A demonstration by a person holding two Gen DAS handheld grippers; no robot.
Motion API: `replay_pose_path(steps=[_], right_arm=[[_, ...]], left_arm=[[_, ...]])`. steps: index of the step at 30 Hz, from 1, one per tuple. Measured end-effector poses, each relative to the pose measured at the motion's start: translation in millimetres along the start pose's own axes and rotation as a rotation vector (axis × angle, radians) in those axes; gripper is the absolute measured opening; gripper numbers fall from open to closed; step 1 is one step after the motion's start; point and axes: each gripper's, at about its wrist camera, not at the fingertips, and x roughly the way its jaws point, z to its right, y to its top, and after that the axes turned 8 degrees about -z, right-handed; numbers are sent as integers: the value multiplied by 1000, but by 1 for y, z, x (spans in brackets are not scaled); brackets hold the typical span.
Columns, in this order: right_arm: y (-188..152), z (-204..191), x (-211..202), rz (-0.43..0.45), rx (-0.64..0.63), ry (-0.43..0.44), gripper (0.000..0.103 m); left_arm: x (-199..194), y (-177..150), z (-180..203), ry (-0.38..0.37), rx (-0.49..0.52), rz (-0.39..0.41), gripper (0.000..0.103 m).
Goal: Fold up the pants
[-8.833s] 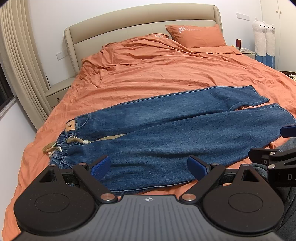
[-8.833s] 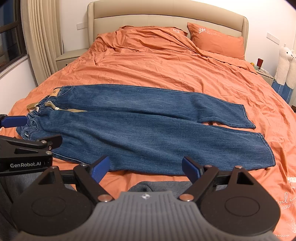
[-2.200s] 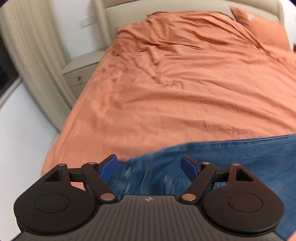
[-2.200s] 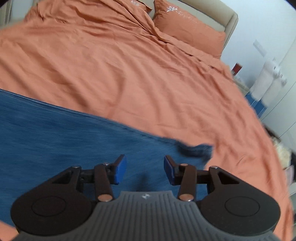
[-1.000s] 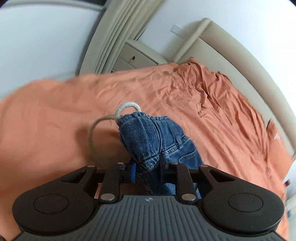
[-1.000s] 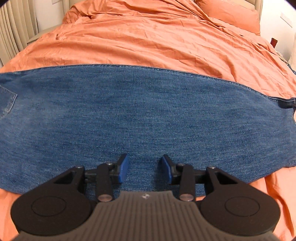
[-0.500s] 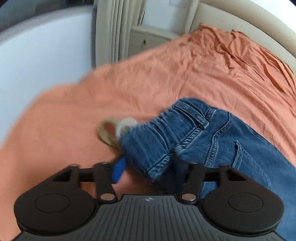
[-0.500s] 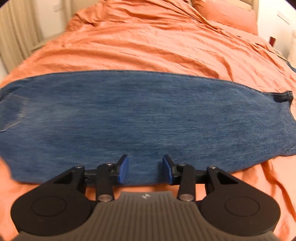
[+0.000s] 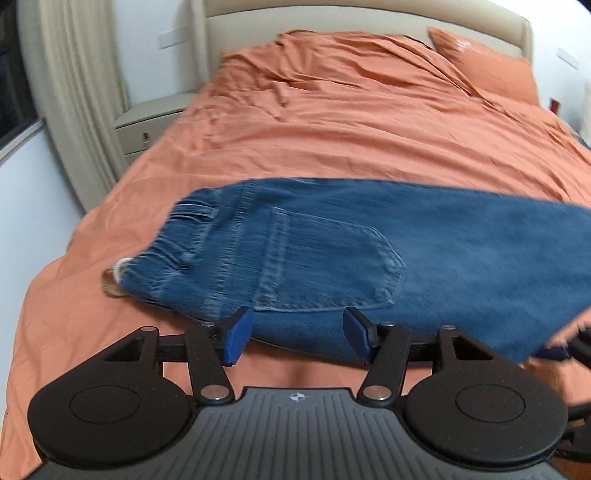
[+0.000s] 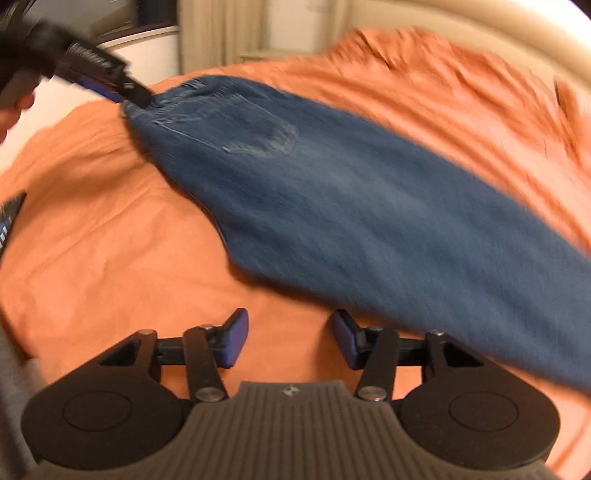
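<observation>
Blue jeans (image 9: 369,251) lie folded lengthwise, one leg on the other, across the orange bed (image 9: 332,140), back pocket up and waistband to the left. A beige drawstring (image 9: 112,277) sticks out at the waist. My left gripper (image 9: 295,338) is open and empty, just in front of the jeans' near edge below the pocket. In the blurred right wrist view the jeans (image 10: 369,192) run diagonally. My right gripper (image 10: 290,338) is open and empty over bare sheet beside them. The left gripper (image 10: 110,83) shows there at the waistband.
A beige headboard (image 9: 369,22) and an orange pillow (image 9: 487,62) are at the far end. A nightstand (image 9: 147,122) and curtains (image 9: 74,92) stand to the left. Orange sheet (image 10: 110,240) lies left of the jeans.
My left gripper has let go of the waistband, opened and drawn back; the jeans now lie flat. My right gripper has opened wider and swung left off the denim.
</observation>
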Motion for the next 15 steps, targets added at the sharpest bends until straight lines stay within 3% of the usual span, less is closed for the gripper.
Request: replay_pose_path(steps=[8,11,13,15], right_arm=[[22,-18,-8,111,-88,-37,48],[29,-20,20,16,-90,-44,46],[26,-16,29,3,-52,-35,41],[28,-20,25,11,-49,-29,5]], left_arm=[[6,0,-3,-66,-40,-40,57],[8,1,-3,-104,-64,-53,52],[9,1,-1,-114,-58,-52,51],[7,2,3,-117,-34,-46,49]])
